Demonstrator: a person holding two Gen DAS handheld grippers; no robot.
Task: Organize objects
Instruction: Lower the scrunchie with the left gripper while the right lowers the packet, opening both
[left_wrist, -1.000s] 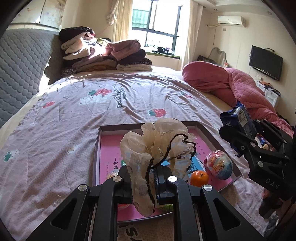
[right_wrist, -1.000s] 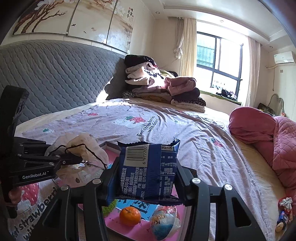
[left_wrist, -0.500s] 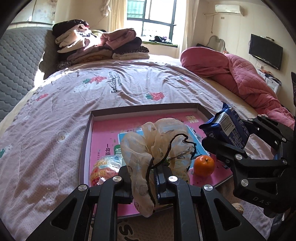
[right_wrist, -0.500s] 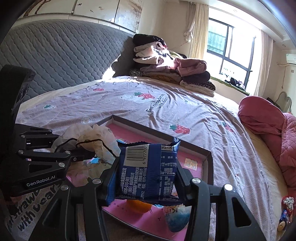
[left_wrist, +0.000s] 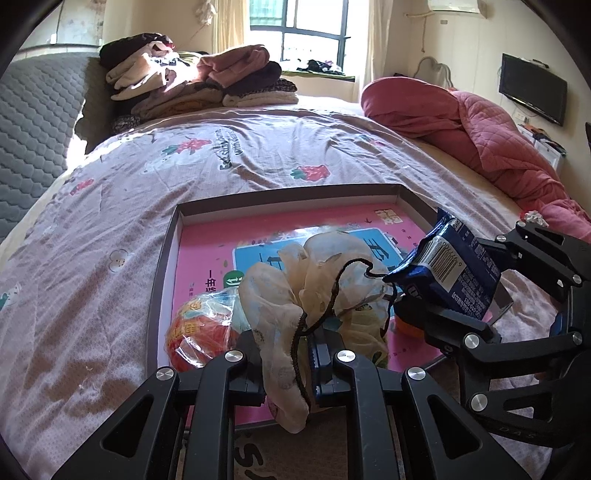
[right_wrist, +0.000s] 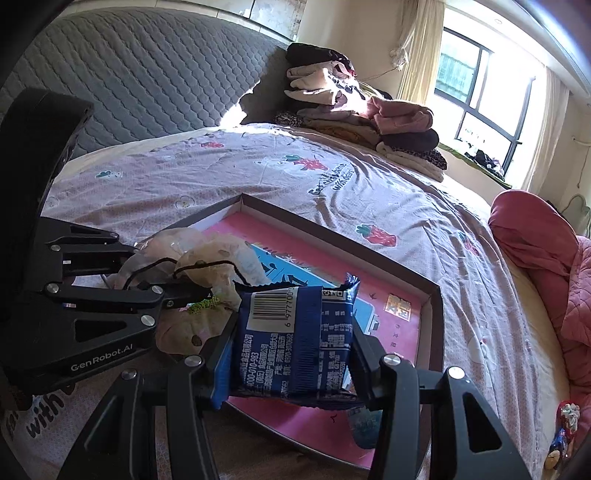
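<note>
Clamping a cream fabric drawstring pouch (left_wrist: 321, 288) with a black cord, the left gripper (left_wrist: 286, 354) sits at six o'clock of the left wrist view, its fingers closed tight on the cloth. The pouch hangs above a shallow brown-rimmed cardboard tray with a pink printed floor (left_wrist: 164, 258), which lies on the bed with a mauve strawberry-print cover (left_wrist: 110, 206). Inside the tray, at about eight o'clock from the pouch, rests an orange-red snack packet in clear wrap (left_wrist: 195, 332). At three o'clock the right gripper (left_wrist: 458, 280) holds a dark blue foil snack packet with a barcode (left_wrist: 447, 267) over the tray's right side, an orange fruit (left_wrist: 408, 328) partly hidden beneath it.

From the right wrist view, the right gripper (right_wrist: 295, 347) at six o'clock has its fingers pressed against both sides of the blue packet (right_wrist: 295, 332). The left gripper (right_wrist: 177, 291) enters from nine o'clock, shut on the pouch (right_wrist: 207, 262) over the tray's (right_wrist: 332, 230) near left part. Folded clothes in a pile (right_wrist: 354, 114) stand at twelve o'clock beside the grey quilted headboard (right_wrist: 147, 74).
</note>
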